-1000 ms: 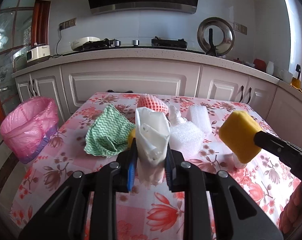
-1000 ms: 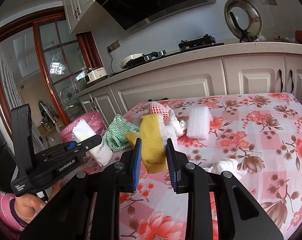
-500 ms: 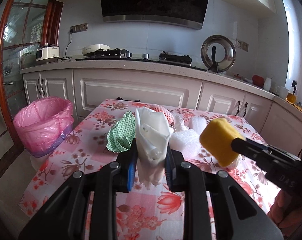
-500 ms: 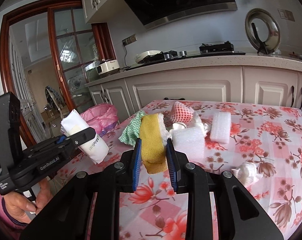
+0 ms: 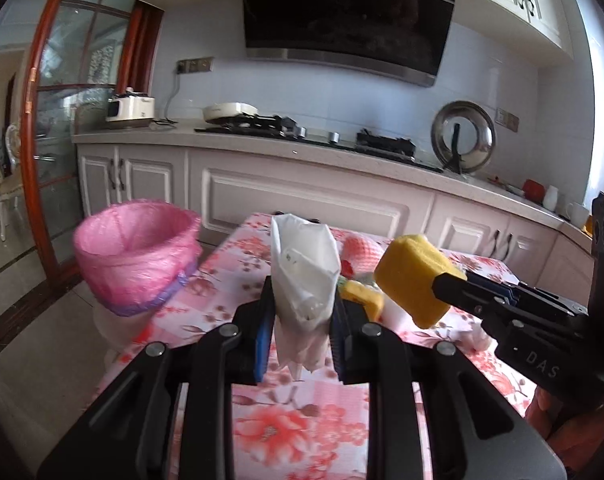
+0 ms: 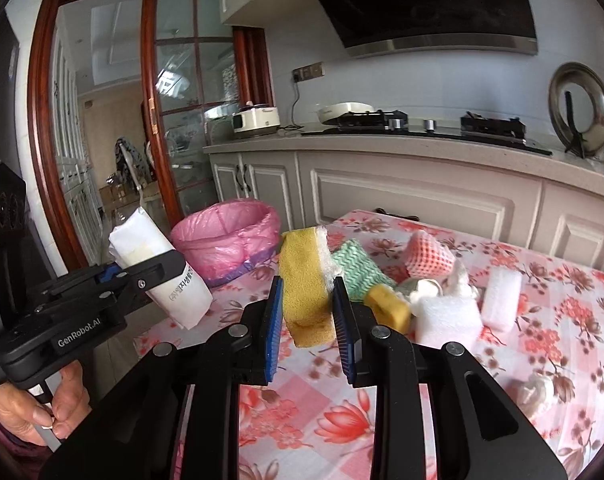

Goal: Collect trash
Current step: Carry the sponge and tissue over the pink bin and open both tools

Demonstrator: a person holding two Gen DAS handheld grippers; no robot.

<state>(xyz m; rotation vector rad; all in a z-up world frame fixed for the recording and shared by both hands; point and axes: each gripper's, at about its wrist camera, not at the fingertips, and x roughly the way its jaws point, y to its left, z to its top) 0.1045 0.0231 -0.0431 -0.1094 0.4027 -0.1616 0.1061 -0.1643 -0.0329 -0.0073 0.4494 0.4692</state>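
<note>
Left gripper (image 5: 300, 320) clamped on a crumpled white paper bag (image 5: 303, 268); the bag stands upright between the blue pads, sticking out above and below them. Pink-lined round waste bin (image 5: 136, 254) sits at 10 o'clock from that bag, off the table edge, apart from it.

Right gripper (image 6: 307, 312) clamped on a yellow sponge block with a white backing (image 6: 305, 280), held upright. From here the bin (image 6: 226, 246) is at 11 o'clock, beyond the sponge.

Left on the pink floral tablecloth (image 6: 541, 320): green zigzag cloth (image 6: 355, 264), pink foam net sleeve (image 6: 425, 254), small yellow sponge piece (image 6: 387, 306), white foam blocks (image 6: 447, 316). Something pale at 4 o'clock, probably a tissue wad (image 6: 535, 394); too blurred to confirm.
</note>
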